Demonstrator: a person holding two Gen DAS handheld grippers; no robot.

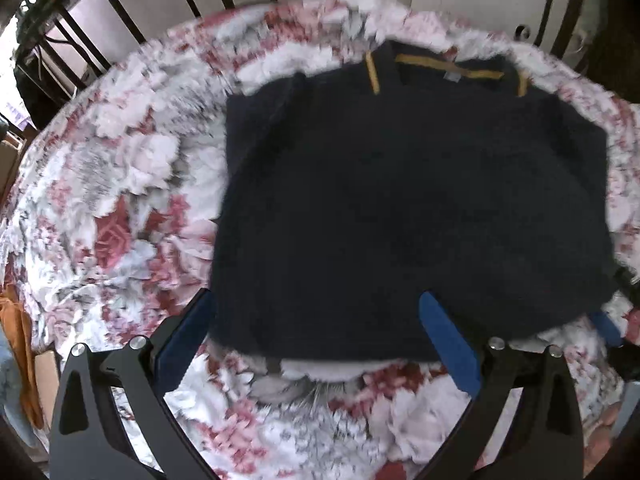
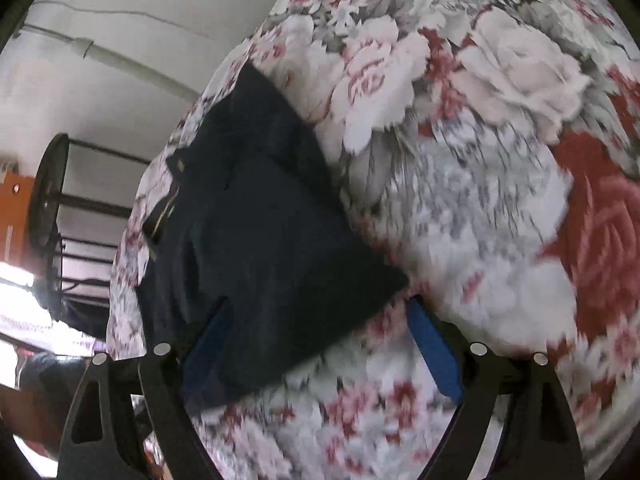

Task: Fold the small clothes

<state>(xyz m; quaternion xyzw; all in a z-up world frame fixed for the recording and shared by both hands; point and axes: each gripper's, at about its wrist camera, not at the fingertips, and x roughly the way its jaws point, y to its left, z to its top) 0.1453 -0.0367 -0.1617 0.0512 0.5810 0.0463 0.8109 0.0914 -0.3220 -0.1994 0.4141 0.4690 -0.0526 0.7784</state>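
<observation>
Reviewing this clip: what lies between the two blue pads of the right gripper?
In the right wrist view, the near corner of the dark shirt and a stretch of flowered tablecloth lie between the open right gripper pads; neither pad presses the cloth.

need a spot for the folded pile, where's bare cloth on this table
Free: the flowered tablecloth left of the navy shirt, out to the chairs, and the wide stretch to its right in the right wrist view. Crowded: the near hem, where the left gripper and right gripper straddle its corners.
</observation>
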